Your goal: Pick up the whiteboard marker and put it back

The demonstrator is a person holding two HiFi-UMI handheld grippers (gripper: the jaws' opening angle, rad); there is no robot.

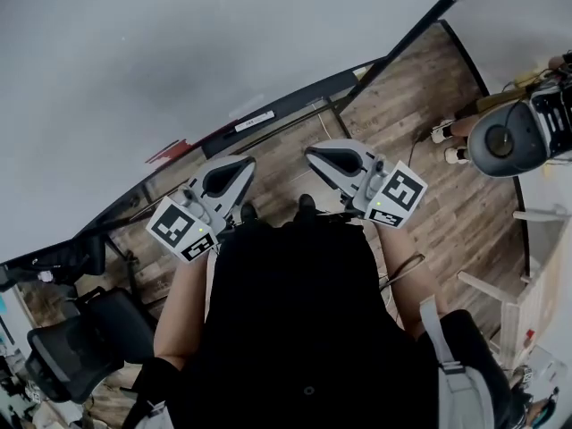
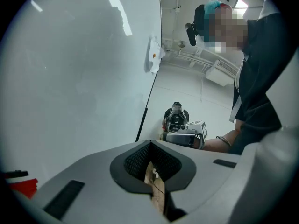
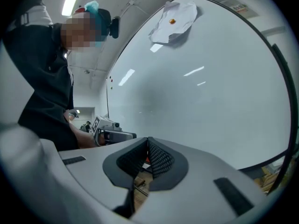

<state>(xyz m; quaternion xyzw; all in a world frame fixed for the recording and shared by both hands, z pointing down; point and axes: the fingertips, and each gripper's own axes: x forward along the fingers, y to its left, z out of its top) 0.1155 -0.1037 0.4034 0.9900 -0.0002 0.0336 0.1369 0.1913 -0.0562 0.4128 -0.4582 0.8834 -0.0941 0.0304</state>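
Whiteboard, wood-plank floor, black office chair

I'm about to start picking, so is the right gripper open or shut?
Shut. In the right gripper view, the right gripper has its jaws meeting, with nothing gripped between them.

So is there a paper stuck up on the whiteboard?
Yes, a crumpled white paper sits near the edge of the whiteboard, with a small orange dot on it.
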